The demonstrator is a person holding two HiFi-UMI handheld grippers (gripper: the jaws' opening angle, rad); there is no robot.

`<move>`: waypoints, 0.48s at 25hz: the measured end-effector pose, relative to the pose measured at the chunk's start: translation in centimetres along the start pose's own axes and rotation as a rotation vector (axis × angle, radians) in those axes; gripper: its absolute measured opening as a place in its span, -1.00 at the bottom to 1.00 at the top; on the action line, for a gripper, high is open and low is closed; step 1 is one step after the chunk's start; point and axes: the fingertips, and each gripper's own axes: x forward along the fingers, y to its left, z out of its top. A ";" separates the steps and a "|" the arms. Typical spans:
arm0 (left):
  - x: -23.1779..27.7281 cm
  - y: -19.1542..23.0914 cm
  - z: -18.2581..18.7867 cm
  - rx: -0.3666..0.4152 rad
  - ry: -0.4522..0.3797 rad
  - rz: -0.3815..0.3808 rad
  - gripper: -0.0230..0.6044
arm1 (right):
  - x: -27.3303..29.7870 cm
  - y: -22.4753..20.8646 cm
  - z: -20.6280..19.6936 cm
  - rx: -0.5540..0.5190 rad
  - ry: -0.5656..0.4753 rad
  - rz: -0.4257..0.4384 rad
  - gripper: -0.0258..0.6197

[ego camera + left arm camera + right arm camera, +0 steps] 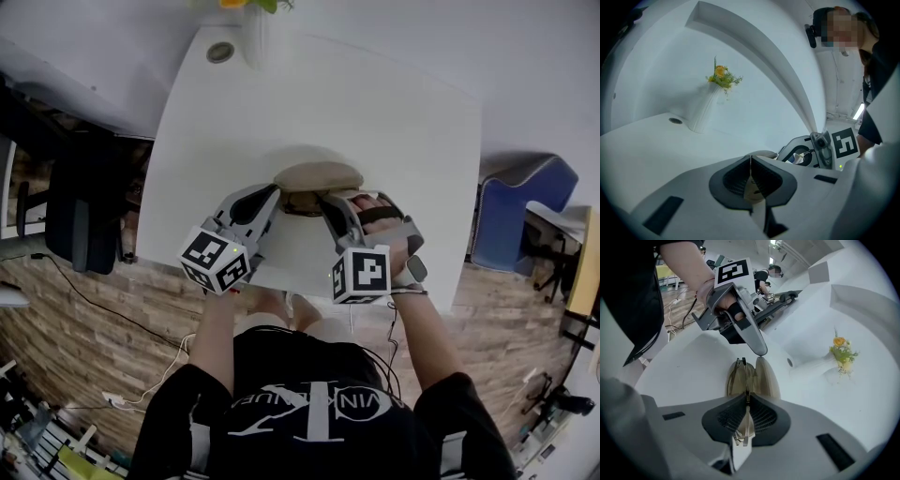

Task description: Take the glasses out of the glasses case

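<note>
Beige case point(319, 175) lay open near front edge of white table point(394, 103). Left gripper point(750, 164) jaws were pinched together on edge of case. Right gripper point(746, 404) jaws were clamped on thin frame of glasses point(739, 373), which sat partly inside case. Flower vase point(834, 359) stood at far side of table.

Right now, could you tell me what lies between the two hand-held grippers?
The open glasses case, with the glasses at its mouth, as the head view shows.
</note>
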 end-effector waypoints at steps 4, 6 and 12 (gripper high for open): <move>0.0 -0.2 0.1 0.000 0.002 -0.002 -0.88 | -0.7 0.0 -0.1 0.016 -0.007 -0.011 -0.80; -0.1 -0.4 0.2 0.000 0.002 -0.002 -0.88 | -1.2 -0.1 -0.1 0.021 -0.012 -0.019 -0.80; 0.0 -0.3 0.2 -0.006 -0.002 0.007 -0.88 | -2.1 -0.2 -0.4 0.052 -0.036 -0.027 -0.80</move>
